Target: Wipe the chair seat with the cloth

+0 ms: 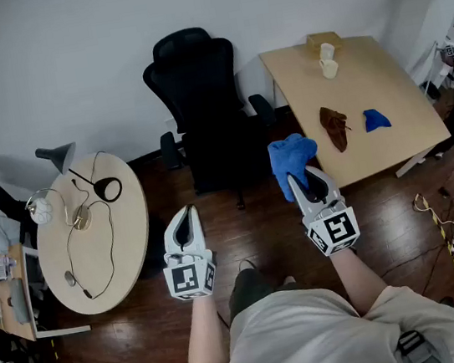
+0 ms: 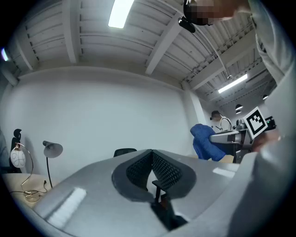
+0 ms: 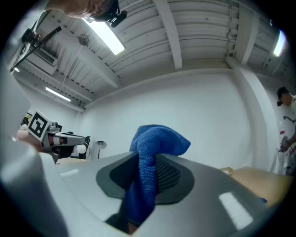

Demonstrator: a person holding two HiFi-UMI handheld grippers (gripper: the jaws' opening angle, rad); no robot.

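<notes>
A black office chair stands against the far wall, its seat facing me. My right gripper is shut on a blue cloth, which bunches above its tips just right of the seat's front edge. In the right gripper view the blue cloth sticks up from between the jaws. My left gripper hangs to the left of the seat, nearer me, jaws together and empty. The left gripper view shows its tips touching, the chair's back beyond, and the cloth at right.
A rectangular wooden table at right carries a brown cloth, a small blue cloth and cups. A round table at left holds a lamp and cables. A floor lamp stands behind it. Cables lie on the floor.
</notes>
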